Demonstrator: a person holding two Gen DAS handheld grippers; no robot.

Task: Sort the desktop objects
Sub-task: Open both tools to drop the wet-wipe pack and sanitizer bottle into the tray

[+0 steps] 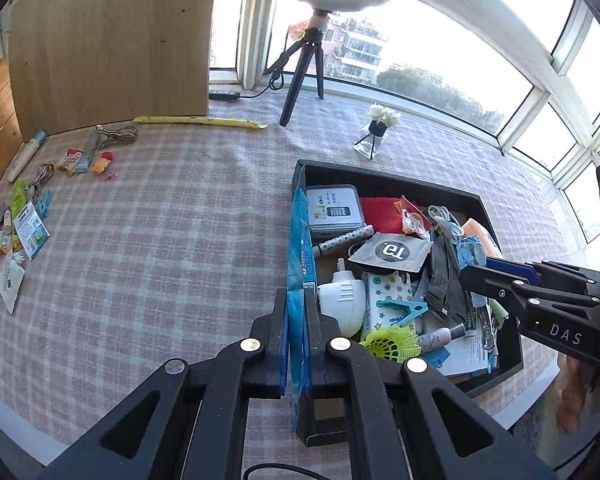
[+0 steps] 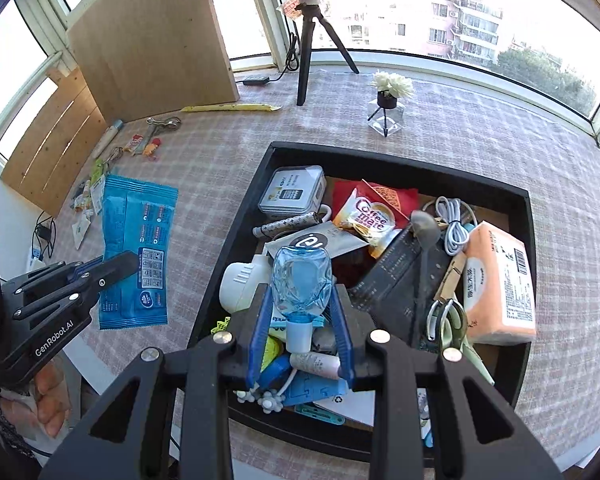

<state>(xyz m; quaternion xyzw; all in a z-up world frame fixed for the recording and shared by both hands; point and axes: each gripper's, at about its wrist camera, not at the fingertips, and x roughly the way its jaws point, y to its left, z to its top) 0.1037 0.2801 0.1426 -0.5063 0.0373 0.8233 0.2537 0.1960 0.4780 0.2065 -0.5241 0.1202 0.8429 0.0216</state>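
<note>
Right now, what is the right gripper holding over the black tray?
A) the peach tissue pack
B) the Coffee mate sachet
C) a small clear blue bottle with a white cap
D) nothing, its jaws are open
C: in the right wrist view the right gripper has its blue pads closed on the small blue bottle, cap toward the camera, above the black tray; the tissue pack lies in the tray.

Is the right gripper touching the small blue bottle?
Touching. In the right wrist view the right gripper has its jaws closed against both sides of the small blue bottle, which is held cap-down above the black tray.
</note>
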